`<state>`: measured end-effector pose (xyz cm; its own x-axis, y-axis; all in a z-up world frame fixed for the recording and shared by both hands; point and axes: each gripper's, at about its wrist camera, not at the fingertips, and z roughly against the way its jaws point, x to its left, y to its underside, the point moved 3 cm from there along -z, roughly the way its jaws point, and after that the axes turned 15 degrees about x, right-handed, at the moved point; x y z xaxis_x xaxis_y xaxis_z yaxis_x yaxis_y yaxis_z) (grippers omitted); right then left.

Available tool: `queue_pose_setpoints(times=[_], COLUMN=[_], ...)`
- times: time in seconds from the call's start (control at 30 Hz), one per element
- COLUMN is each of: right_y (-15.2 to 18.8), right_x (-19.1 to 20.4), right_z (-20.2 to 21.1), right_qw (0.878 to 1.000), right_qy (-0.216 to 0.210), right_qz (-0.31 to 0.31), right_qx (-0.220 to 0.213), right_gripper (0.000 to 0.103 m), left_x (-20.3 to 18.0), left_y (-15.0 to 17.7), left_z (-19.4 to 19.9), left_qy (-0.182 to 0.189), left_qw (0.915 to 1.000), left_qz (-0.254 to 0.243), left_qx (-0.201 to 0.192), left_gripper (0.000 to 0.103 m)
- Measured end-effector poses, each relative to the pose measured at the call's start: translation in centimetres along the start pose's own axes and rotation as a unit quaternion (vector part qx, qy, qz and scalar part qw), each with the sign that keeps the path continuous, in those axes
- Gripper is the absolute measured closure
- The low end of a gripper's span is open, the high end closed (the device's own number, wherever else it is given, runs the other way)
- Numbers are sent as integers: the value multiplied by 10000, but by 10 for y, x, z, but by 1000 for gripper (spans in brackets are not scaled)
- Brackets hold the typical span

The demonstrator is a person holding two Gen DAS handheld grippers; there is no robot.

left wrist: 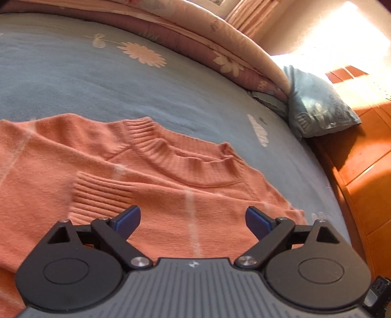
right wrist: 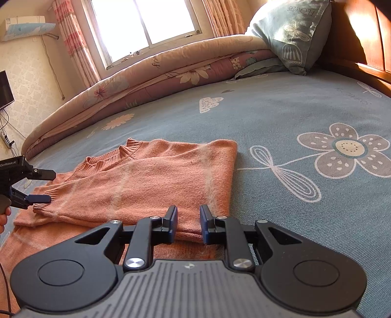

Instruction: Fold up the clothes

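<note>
1. "FLOWERS", printed upside down in dark letters near the top edge of the blue-grey pillow (right wrist: 290, 31) leaning at the wooden headboard (right wrist: 361, 31).

2. "GenRobot.AI", small white lettering on the black body of the left gripper (right wrist: 42, 187), at the left edge of the right wrist view.

3. Pale lettering on the blue bedsheet (right wrist: 281, 117) near the headboard: inverted and too faint to read.

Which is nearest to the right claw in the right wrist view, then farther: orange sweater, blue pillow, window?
1. Orange sweater: its folded edge lies between the right claw fingers.
2. Blue pillow: upper right, against the headboard.
3. Window: top centre, beyond the rolled quilt.
</note>
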<state>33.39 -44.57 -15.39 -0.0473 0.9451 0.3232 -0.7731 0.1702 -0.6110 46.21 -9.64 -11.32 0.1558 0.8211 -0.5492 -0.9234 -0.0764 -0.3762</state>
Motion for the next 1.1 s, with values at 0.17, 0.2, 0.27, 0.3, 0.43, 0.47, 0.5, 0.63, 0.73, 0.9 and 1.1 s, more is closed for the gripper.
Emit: queue_pose_setpoints(times=[0.17, 0.2, 0.27, 0.3, 0.43, 0.47, 0.5, 0.63, 0.73, 0.9, 1.1], right_y=[0, 0, 0, 0, -1, -1, -2, -2, -2, 0, -3], right_x=[0, 0, 0, 0, -3, -4, -4, -6, -4, 12, 17], right_z=[0, 0, 0, 0, 0, 0, 1, 0, 1, 14, 37], right_qw=[10000, 10000, 10000, 10000, 10000, 9999, 9999, 9997, 9998, 9997, 9975], right_qy=[10, 6, -3, -10, -89, -118, -147, -194, -140, 95, 548], right_qz=[14, 15, 16, 18, -21, -44, -67, -134, -100, 207, 312], right_qx=[-7, -6, -3, 0, 25, 33, 40, 54, 53, -98, -314], right_gripper=[80, 80, 80, 80, 80, 80, 80, 80, 79, 58, 45], left_x=[-61, -69, -81, -84, -72, -66, -58, -29, -23, -45, -71], left_y=[7, 9, 15, 18, 25, 24, 23, 17, 20, 40, 74], left_z=[-46, -57, -76, -84, -76, -71, -64, -37, -21, -16, -14], left_qy=[1101, 1199, 1263, 1206, 1030, 987, 901, 378, 78, -330, -933], left_qw=[9917, 9897, 9874, 9876, 9911, 9921, 9934, 9985, 9997, 9986, 9909], left_qz=[-311, -338, -393, -419, -346, -299, -246, 28, 17, -382, -970], left_qx=[582, 701, 869, 911, 765, 716, 659, 387, 229, 182, 33], left_gripper=[9, 9, 9, 9, 9, 9, 9, 9, 9, 9, 9])
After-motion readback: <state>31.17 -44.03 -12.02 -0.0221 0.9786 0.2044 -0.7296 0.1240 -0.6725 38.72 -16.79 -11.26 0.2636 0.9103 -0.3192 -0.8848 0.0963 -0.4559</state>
